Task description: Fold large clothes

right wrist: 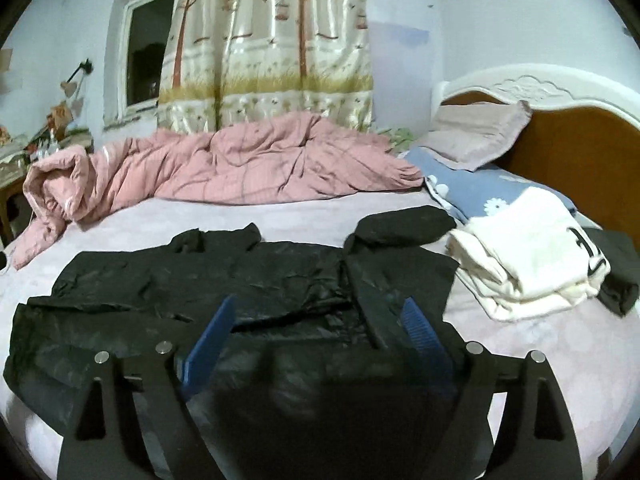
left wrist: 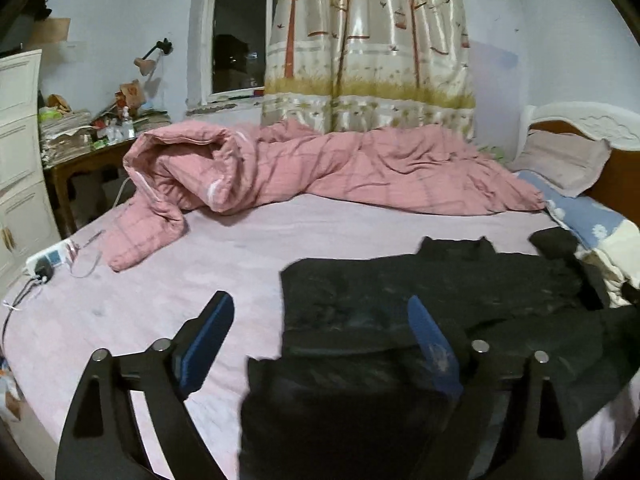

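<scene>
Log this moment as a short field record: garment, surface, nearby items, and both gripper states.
garment: black jacket, spread flat on the bed, partly folded
surface: pale pink bedsheet
behind garment: pink quilt, bunched along the far side of the bed
beside garment: folded white garment, to the right, near the blue floral pillow
left hand-held gripper: open, nothing between its fingers, above the jacket's left edge
right hand-held gripper: open, holding nothing, above the jacket's middle
</scene>
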`<state>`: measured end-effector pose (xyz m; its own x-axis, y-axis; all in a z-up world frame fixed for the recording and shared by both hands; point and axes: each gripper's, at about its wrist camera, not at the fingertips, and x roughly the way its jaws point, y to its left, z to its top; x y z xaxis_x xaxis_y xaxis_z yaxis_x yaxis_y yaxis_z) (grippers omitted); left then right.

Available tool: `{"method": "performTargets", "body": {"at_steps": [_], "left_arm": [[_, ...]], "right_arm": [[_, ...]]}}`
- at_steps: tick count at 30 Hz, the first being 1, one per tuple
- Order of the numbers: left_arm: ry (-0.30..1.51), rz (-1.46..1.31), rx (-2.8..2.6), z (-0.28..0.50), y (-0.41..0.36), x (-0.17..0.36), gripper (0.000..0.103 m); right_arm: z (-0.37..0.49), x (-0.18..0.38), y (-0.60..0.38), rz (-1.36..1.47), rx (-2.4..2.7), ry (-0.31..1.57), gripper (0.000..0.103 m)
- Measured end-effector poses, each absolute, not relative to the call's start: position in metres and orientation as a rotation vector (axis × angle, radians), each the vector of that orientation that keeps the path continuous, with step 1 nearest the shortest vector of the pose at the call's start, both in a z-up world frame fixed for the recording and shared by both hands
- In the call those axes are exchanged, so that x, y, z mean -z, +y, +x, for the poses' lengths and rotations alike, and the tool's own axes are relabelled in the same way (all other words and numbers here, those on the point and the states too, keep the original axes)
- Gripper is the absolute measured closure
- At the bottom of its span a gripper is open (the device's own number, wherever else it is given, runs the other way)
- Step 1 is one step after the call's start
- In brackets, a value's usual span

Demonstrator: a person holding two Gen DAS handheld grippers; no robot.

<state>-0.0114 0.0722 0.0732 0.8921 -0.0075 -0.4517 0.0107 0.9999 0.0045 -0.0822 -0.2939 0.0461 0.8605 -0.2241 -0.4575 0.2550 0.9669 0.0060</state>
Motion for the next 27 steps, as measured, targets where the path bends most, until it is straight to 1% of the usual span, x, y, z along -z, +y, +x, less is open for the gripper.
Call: {"method": "performTargets", "body": {"at_steps": [2, 5, 8, 18, 23, 27], "left_arm": [[0.471, 0.034, -0.002, -0.013, 0.066, -0.067, 0.006], [0.482, 0.032, -0.031, -0.012, 0.067, -0.058, 0.002], [0.482, 0.007, -0.040, -0.008, 0.071, -0.053, 0.001], [0.426, 0.102, -0.020, -0.015, 0.046, -0.042, 0.001], [0.360, 0.209, -0.019, -0.028, 0.027, -0.041, 0.001], [0.328, 0.230, 0.012, -0.038, 0.019, -0.045, 0.001]], "right_arm": [[-0.081, -0.043, -0.298, 0.055, 0.246, 0.498, 0.015], [-0.081, -0.041, -0.309, 0.037, 0.269, 0.499, 0.015], [-0.083, -0.036, -0.325, 0.090, 0.280, 0.512, 0.015], [-0.087, -0.031, -0.348, 0.178, 0.307, 0.517, 0.015], [-0.085, -0.031, -0.349, 0.176, 0.313, 0.517, 0.015], [-0.086, -0.031, -0.348, 0.168, 0.321, 0.510, 0.015]]}}
